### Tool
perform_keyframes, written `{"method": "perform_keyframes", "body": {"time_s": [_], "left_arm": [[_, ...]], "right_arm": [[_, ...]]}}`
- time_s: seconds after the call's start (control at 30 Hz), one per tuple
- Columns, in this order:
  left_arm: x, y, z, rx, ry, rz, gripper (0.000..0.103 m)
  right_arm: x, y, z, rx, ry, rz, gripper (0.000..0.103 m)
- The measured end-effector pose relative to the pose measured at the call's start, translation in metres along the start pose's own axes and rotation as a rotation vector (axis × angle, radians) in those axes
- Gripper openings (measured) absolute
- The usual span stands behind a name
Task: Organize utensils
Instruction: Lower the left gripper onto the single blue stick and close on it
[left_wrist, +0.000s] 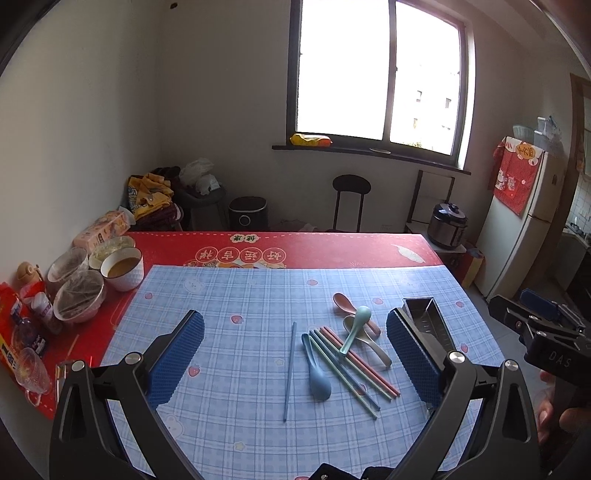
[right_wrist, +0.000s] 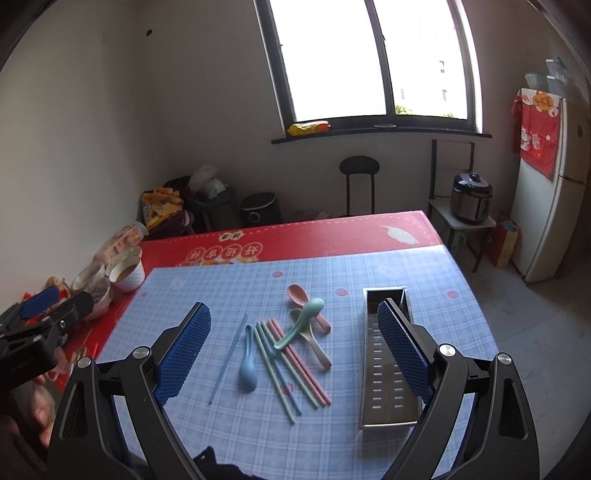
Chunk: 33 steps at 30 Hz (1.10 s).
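Both tongs hang spread wide and empty above the tabletop (right_wrist: 369, 266): left tongs (left_wrist: 295, 354), right tongs (right_wrist: 295, 350). Left of the metal tray (right_wrist: 386, 402) lie a lone blue chopstick (right_wrist: 229, 358), blue spoon (right_wrist: 248, 371), chopsticks (right_wrist: 291, 369), then three piled spoons (right_wrist: 306, 317).

Both wrist views look down and forward, side by side — sharing the table (left_wrist: 258, 424).
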<state>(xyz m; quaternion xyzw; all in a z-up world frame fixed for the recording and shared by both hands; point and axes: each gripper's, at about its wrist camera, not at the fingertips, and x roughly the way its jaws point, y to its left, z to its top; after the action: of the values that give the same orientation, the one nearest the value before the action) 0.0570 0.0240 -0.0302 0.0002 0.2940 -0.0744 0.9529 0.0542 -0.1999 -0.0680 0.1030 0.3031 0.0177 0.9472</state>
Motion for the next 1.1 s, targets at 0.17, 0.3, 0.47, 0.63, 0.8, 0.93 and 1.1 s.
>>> {"method": "perform_keyframes", "body": {"time_s": [0.17, 0.3, 0.47, 0.63, 0.8, 0.93, 1.1], "left_arm": [[0.02, 0.027, -0.004, -0.022, 0.041, 0.014, 0.094], [0.04, 0.043, -0.012, 0.0, 0.086, -0.002, 0.086], [0.069, 0.059, -0.025, 0.001, 0.137, -0.035, 0.073], [0.104, 0.066, -0.041, 0.034, 0.199, -0.072, 0.064], [0.141, 0.069, -0.06, 0.036, 0.273, -0.155, 0.058], [0.171, 0.069, -0.075, -0.003, 0.325, -0.22, 0.049], [0.209, 0.063, -0.091, 0.019, 0.375, -0.229, 0.045]], "right_arm": [[0.019, -0.008, -0.009, 0.032, 0.029, -0.003, 0.089], [0.036, -0.013, -0.017, 0.041, 0.041, -0.035, 0.089], [0.058, -0.016, -0.028, 0.05, 0.058, -0.057, 0.089], [0.08, -0.012, -0.041, 0.054, 0.095, -0.06, 0.088], [0.1, -0.005, -0.052, 0.049, 0.138, -0.071, 0.088], [0.112, -0.002, -0.061, 0.043, 0.156, -0.103, 0.088], [0.124, -0.003, -0.069, 0.047, 0.183, -0.127, 0.088]]}}
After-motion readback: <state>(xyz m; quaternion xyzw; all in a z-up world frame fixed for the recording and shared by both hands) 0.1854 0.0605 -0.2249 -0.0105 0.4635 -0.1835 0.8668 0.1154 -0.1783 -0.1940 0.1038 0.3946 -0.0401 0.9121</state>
